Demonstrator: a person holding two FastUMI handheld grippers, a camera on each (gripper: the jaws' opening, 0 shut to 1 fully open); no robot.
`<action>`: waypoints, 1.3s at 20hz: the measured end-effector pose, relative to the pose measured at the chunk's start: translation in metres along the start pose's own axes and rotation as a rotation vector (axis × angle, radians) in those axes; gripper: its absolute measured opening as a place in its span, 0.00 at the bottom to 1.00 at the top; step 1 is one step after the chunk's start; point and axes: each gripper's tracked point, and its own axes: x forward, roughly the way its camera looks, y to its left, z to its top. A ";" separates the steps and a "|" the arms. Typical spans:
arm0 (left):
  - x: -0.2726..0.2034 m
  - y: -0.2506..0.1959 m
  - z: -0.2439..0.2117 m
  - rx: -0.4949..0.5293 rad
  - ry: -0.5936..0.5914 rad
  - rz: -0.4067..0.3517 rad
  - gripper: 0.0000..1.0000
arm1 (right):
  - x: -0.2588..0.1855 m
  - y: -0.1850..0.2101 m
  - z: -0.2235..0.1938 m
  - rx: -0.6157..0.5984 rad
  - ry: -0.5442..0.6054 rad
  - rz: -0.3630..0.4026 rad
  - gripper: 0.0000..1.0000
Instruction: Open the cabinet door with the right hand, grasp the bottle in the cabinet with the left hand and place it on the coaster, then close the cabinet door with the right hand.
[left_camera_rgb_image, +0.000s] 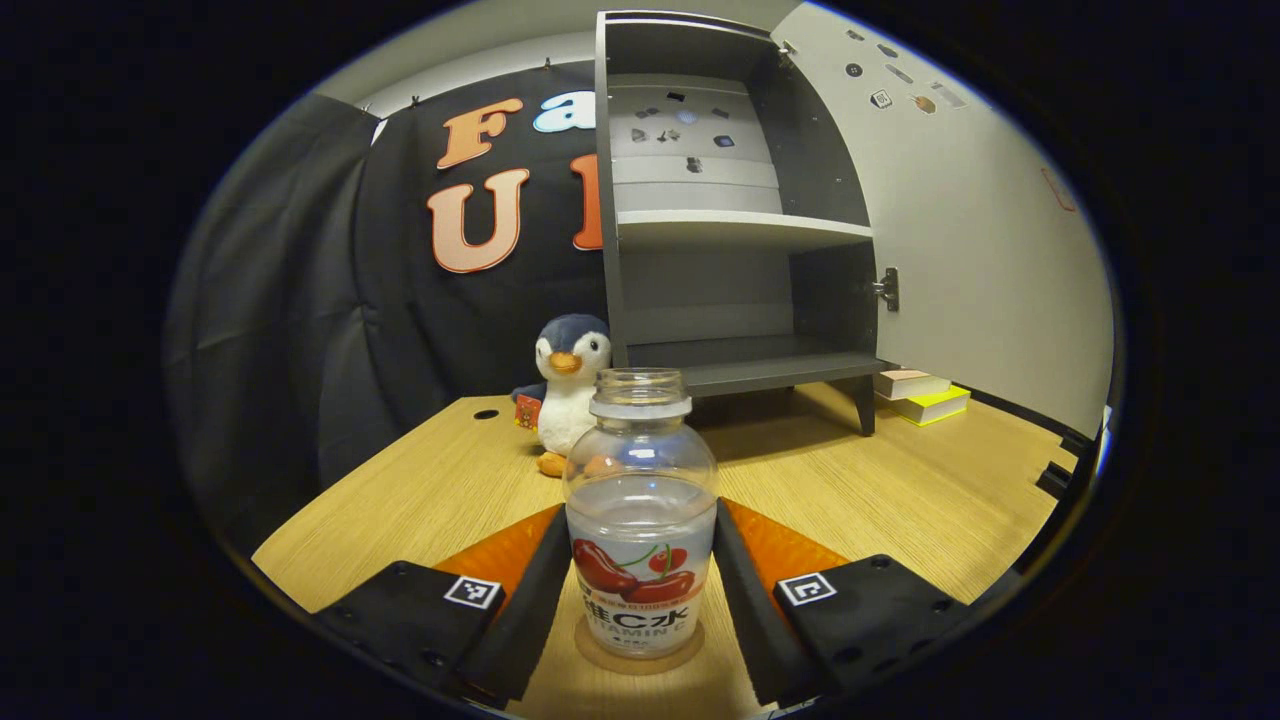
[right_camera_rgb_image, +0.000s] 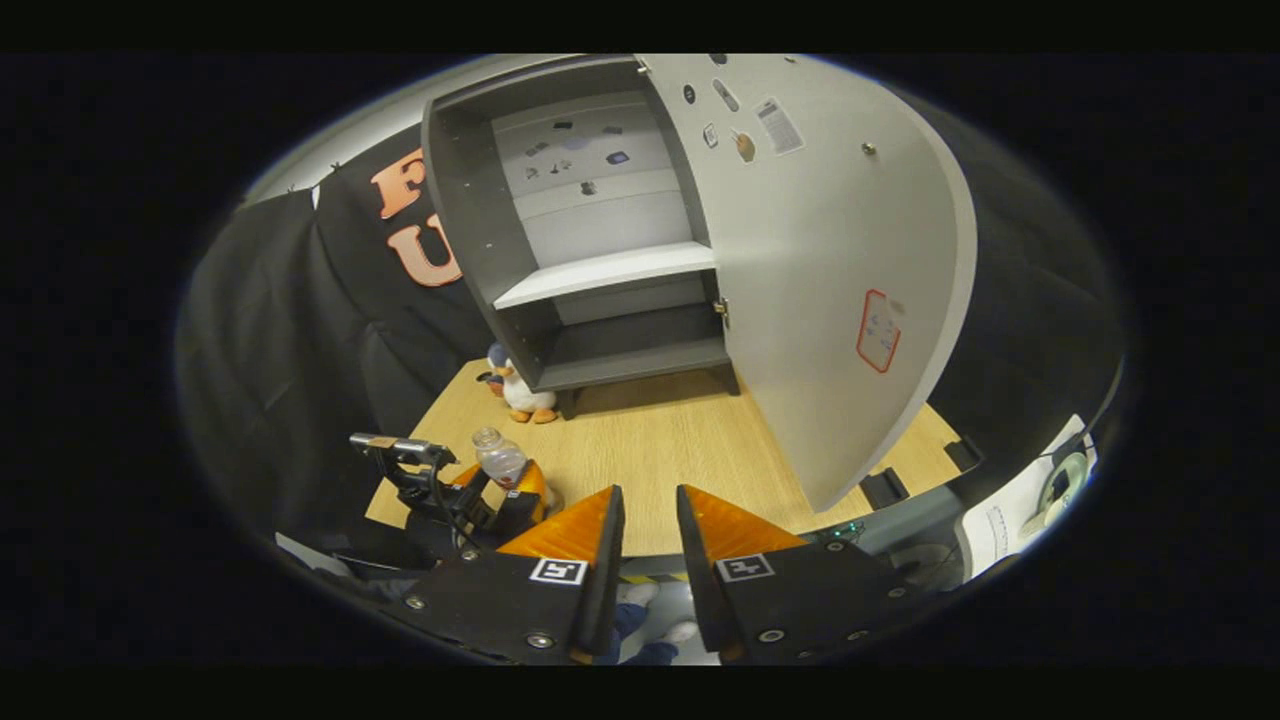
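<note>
Bottle (left_camera_rgb_image: 640, 520) stands upright at lower centre of the left gripper view, base on the round coaster (left_camera_rgb_image: 640, 655) on the table (left_camera_rgb_image: 900, 490). The left gripper (left_camera_rgb_image: 640, 560) has a finger on each side of it; whether they press it or stand just clear, I cannot tell. Behind, upper centre, the cabinet (left_camera_rgb_image: 730, 230) is empty, its door (left_camera_rgb_image: 980, 240) swung wide to the right. A toy penguin (left_camera_rgb_image: 567, 385) sits left of the cabinet. In the right gripper view, the right gripper (right_camera_rgb_image: 650, 540) hangs at the bottom, jaws parted and empty, near the door's edge.
</note>
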 end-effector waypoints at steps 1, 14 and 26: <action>-0.001 0.001 -0.001 -0.003 0.001 0.003 0.85 | 0.001 0.000 -0.001 -0.001 0.002 0.003 0.33; -0.015 0.007 -0.004 0.012 0.029 0.004 0.96 | 0.004 0.005 -0.003 0.004 0.008 0.028 0.33; -0.031 0.015 0.079 0.016 -0.058 0.014 0.95 | -0.032 -0.002 0.016 0.026 -0.084 0.050 0.33</action>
